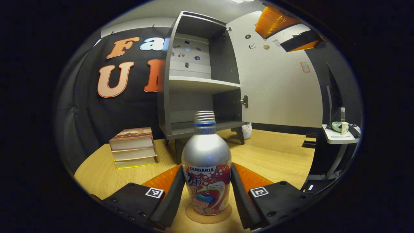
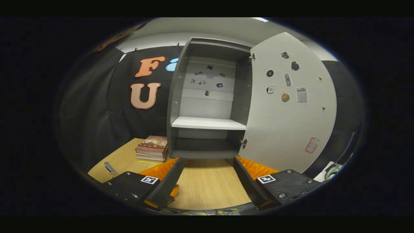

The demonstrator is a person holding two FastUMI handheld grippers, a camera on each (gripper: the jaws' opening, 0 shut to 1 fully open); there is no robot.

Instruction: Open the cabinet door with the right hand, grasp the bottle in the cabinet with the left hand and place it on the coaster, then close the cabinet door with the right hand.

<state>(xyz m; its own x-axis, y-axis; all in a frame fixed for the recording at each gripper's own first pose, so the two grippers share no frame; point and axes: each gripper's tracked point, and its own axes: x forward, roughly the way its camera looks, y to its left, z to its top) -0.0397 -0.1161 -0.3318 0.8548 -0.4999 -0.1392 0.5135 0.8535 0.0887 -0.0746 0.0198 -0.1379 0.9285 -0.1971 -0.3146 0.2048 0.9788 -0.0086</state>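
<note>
Silver aluminium bottle [image 1: 206,168] stands on round cork coaster [image 1: 208,216] between the left gripper [image 1: 207,191]'s released fingers; withdraw straight back, avoiding tipping.

- Bottle [image 1: 206,168], standing between the left gripper's jaws: smooth metal, satin silver shoulder, ribbed threaded neck, glossy printed wrap on the lower body.
- Coaster [image 1: 208,216] under the bottle: matt, cork-like.
- Table [image 1: 278,158] ahead of the jaws: light wood-grain surface, low sheen.
- Cabinet [image 2: 207,106] beyond the jaws: matt grey panels; door [image 2: 288,123] smooth, pale, matt, with metal hinges.
- Books [image 1: 133,147] to the left of the jaws: paper edges, glossy cover.
</note>
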